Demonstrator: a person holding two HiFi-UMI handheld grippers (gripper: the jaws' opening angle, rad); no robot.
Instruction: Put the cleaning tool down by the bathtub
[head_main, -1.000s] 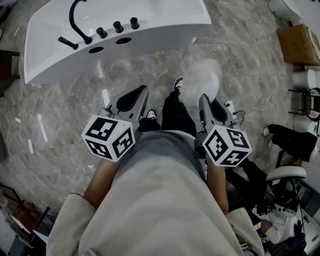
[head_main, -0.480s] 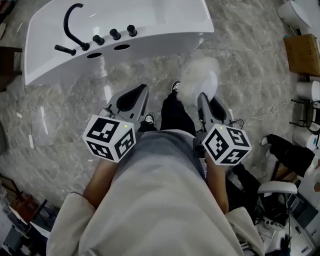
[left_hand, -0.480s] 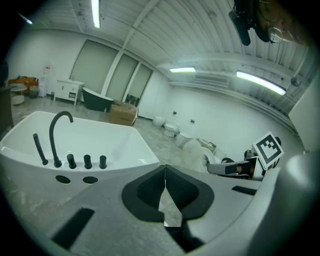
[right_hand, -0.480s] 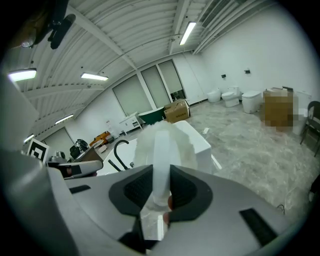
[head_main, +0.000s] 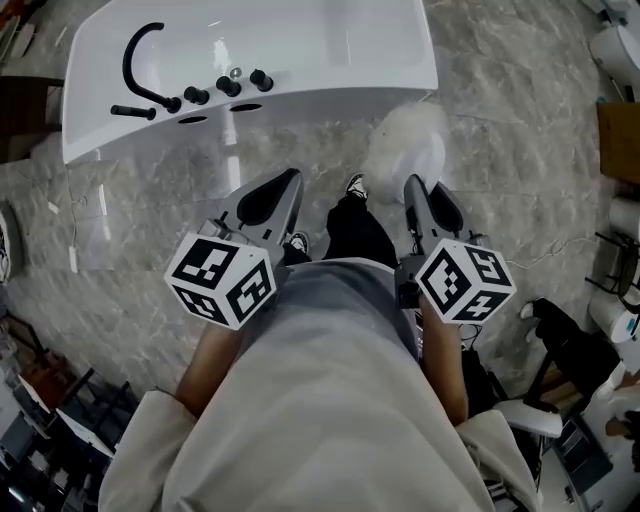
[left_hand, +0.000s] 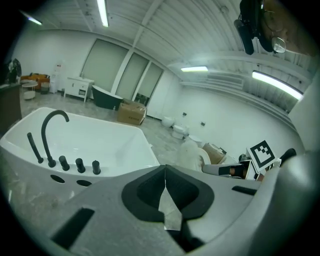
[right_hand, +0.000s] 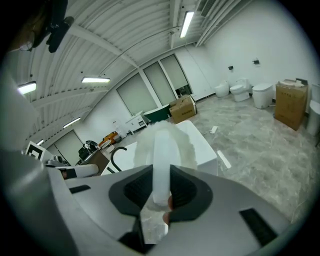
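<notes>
The cleaning tool is a fluffy white duster on a pale handle. My right gripper is shut on that handle, and the fluffy head sticks out past the jaws. The white bathtub with a black faucet lies across the floor just ahead; the tool's head hangs near its right corner, above the marble floor. My left gripper is shut with nothing in it, level with the right one, and points at the bathtub's side. The tool also shows at the right of the left gripper view.
The person's legs and a shoe stand between the grippers. A cardboard box and white fixtures line the right edge. Black chair frames crowd the lower left, and a cable trails on the floor at right. Toilets stand far back.
The head view has swung, so the bathtub sits more to the right and squarer in frame. Both grippers keep their pose; the right one has drifted slightly right with the tool.
</notes>
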